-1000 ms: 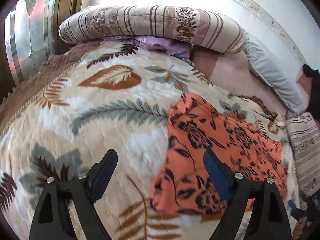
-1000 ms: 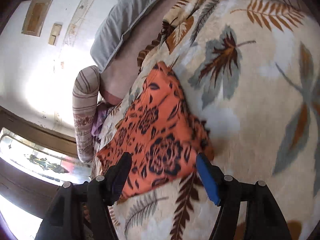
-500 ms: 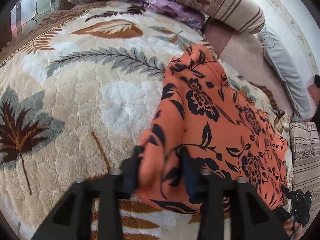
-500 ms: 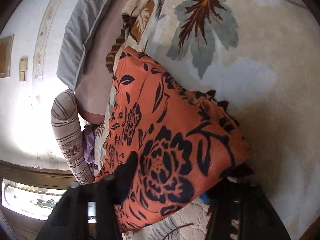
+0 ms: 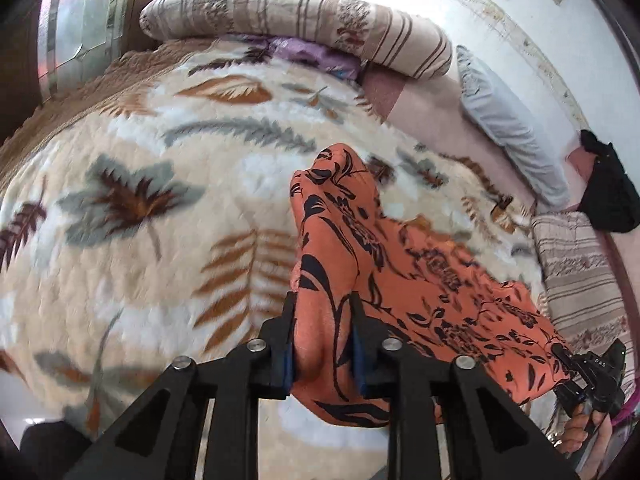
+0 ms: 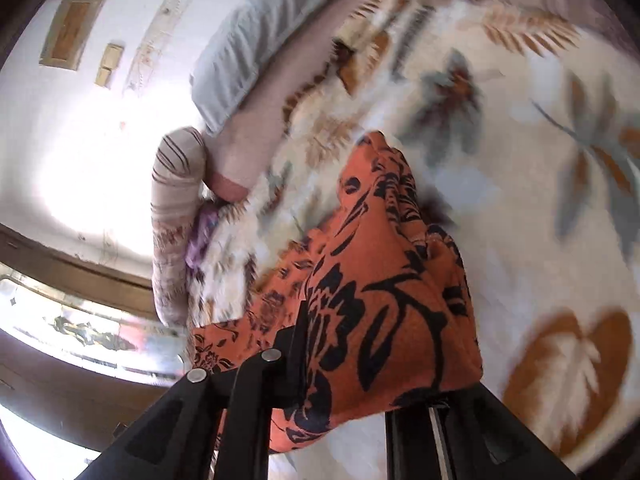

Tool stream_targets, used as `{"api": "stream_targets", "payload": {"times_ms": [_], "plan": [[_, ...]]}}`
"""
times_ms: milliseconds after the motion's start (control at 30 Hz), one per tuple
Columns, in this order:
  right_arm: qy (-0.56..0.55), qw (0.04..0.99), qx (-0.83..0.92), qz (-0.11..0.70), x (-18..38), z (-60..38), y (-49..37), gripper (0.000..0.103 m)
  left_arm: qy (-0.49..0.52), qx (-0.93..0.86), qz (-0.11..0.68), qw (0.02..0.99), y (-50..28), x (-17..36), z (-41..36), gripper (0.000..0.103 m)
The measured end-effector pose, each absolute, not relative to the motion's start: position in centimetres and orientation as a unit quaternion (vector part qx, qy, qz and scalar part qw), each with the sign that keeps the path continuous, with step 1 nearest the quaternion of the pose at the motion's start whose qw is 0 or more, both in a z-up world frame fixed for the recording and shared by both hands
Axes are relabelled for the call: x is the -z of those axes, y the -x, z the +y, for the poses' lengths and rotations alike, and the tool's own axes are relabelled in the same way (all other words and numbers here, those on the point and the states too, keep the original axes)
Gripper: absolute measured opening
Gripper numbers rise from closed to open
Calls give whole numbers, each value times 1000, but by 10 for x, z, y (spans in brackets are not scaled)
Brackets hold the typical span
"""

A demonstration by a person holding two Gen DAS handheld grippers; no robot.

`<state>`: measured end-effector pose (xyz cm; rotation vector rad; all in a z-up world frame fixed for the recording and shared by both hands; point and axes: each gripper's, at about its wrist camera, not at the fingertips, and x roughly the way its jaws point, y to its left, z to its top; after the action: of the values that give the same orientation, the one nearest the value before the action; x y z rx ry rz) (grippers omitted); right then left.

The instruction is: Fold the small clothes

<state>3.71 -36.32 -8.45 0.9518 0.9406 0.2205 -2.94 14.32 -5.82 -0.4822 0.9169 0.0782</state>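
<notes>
One garment (image 5: 404, 280), two grippers. My left gripper (image 5: 323, 344) is clamped on a bunched edge at lower centre of the left view; my right gripper (image 6: 384, 364) pinches another edge, its far finger hidden by cloth. Both jaws have just been closing on the fabric. It's orange with black flowers, rumpled, partly lifted off the blanket (image 5: 140, 208). Leaf-print cream blanket, one striped bolster (image 5: 296, 28) at top, one grey pillow (image 5: 508, 124) by the white wall.
</notes>
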Motion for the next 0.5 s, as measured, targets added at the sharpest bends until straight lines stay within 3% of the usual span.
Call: {"api": "stream_targets", "payload": {"times_ms": [33,100,200,267,467,500], "plan": [[-432,776,-96,449,98,-364,-25,24,218,-49,453,863,43,78,143,47],[-399,760,-56,509,139,-375,-3,48,205,-73,500,838,56,117,151,53],[-437,756,-50,484,148,-406,25,49,197,-76,476,854,66,102,160,55],[-414,785,-9,461,129,-423,37,59,185,-95,457,865,65,82,165,55],[-380,823,-53,418,71,-419,13,61,161,-49,430,887,26,46,156,55],[-374,823,-80,420,66,-408,0,65,153,-31,432,888,12,46,149,56]]}}
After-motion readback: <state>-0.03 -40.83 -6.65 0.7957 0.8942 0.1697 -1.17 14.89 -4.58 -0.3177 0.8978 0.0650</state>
